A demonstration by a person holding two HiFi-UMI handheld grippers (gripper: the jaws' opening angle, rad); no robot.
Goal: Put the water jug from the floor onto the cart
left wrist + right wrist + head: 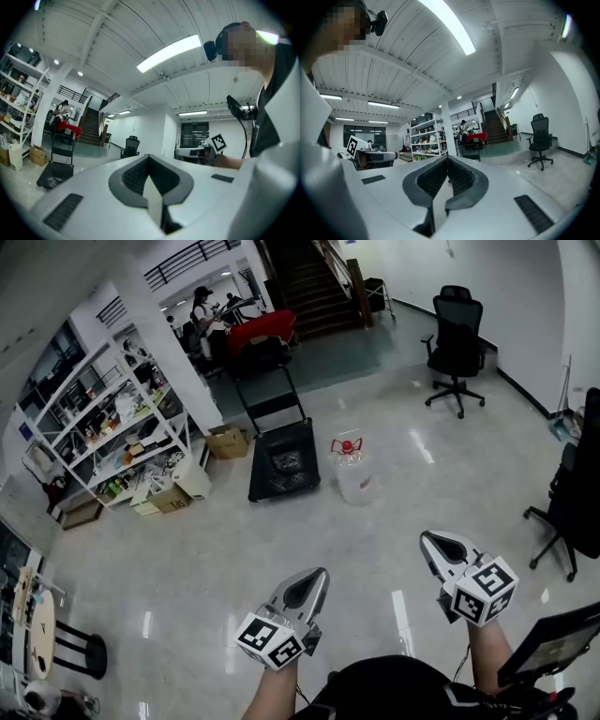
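- My left tool (321, 576) is low in the head view, its jaws pressed together with nothing between them; its own view shows the pads meeting along one seam.
- My right tool (428, 542) is beside it, well apart from it, and likewise pressed shut and empty.
- Both tools point level across the room, towards the open floor (216, 559) ahead of me.
- The water jug (351, 470) stands upright on the floor well ahead of both tools. It is clear, with a red cap and handle on top.
- The cart (283, 460) is black with a tall handle frame, and sits just to the left of the jug in the head view. The jug is beside it, not on it.
- Neither tool touches the jug or the cart.
- A white shelf rack (112, 427) crowded with small items lines the left side, with cardboard boxes (228, 442) on the floor at its foot.
- Beyond the cart a person (202, 307) stands by a desk (262, 329) covered in red cloth, with a staircase (314, 277) rising behind it.
- A black office chair (457, 348) stands near the far right wall.
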